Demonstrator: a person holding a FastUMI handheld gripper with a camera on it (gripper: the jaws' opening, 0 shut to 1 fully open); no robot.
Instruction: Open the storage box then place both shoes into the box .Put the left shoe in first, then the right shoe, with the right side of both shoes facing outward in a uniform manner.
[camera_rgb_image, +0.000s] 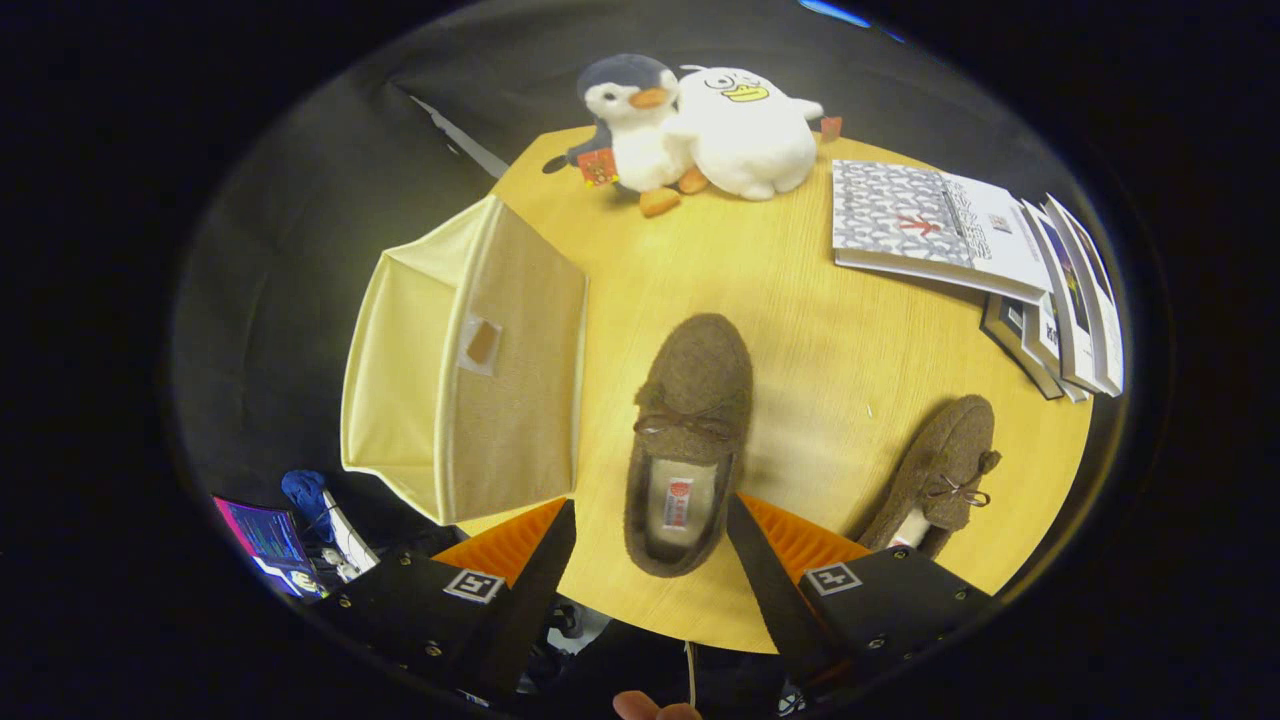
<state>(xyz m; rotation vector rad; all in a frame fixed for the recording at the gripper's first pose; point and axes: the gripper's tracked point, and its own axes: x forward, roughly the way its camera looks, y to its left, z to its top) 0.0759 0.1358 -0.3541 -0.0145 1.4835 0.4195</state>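
Shoes wait on the round wooden table (800, 300) as I hold my gripper (650, 520) above them, its two fingers spread wide and pressing on nothing. One brown slipper (690, 420) lies between the fingers, its heel opening toward me and its toe pointing away across the table; a small bow sits across its top and a pale lining with a label shows inside. Neither finger touches it, as far as I can tell from this angle.

A second brown slipper (945, 470) rests near the table's rim, past the finger on that side and partly hidden behind the gripper body, angled with its toe away from me and its own bow showing. The two slippers lie well apart.

On the other side of the nearer slipper stands the storage box (400, 350), a cream fabric cube at the table's edge. Its tan front flap (515, 360) hangs swung outward, just beside the slipper, with a small tab on its face, and the pale interior shows behind it.

Beyond the slippers, at the far edge of the table, a plush penguin (630, 120) leans against a white plush duck (745, 130). A fan of books (940, 230) and magazines is spread near the rim, farther along from the toys and beyond the second slipper.

Below the table's near edge, a lit screen (265, 535) glows beside the box, and a fingertip (655, 708) shows between the gripper's two halves.
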